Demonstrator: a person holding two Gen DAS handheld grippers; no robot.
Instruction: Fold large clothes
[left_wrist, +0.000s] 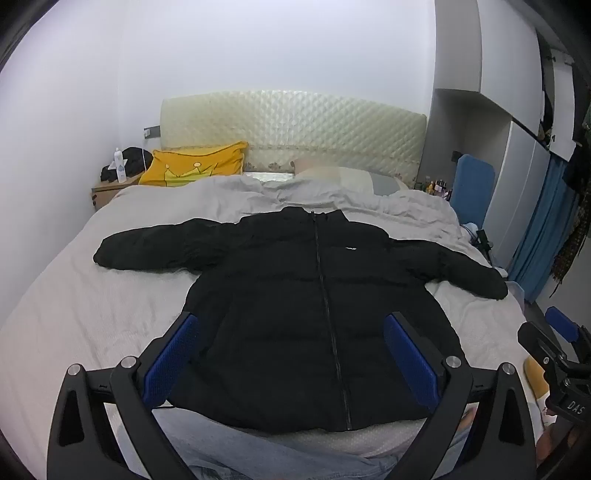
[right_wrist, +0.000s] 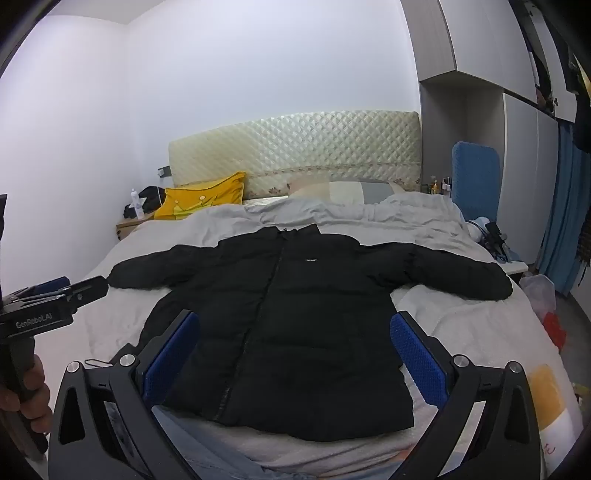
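Note:
A black puffer jacket (left_wrist: 303, 295) lies flat, front up and zipped, on the bed (left_wrist: 74, 295), both sleeves spread out to the sides. It also shows in the right wrist view (right_wrist: 288, 314). My left gripper (left_wrist: 291, 354) is open and empty, held above the jacket's lower hem. My right gripper (right_wrist: 295, 354) is open and empty, also above the lower hem. The left gripper's body (right_wrist: 44, 306) shows at the left of the right wrist view; the right gripper's body (left_wrist: 554, 354) shows at the right edge of the left wrist view.
A rumpled grey duvet (left_wrist: 332, 195), a yellow pillow (left_wrist: 195, 166) and pale pillows (left_wrist: 332, 177) lie near the quilted headboard (left_wrist: 295, 133). A nightstand (left_wrist: 110, 188) stands far left. A blue chair (right_wrist: 476, 177) and wardrobe (right_wrist: 528, 166) stand right. Jeans (left_wrist: 258, 454) show at the bottom.

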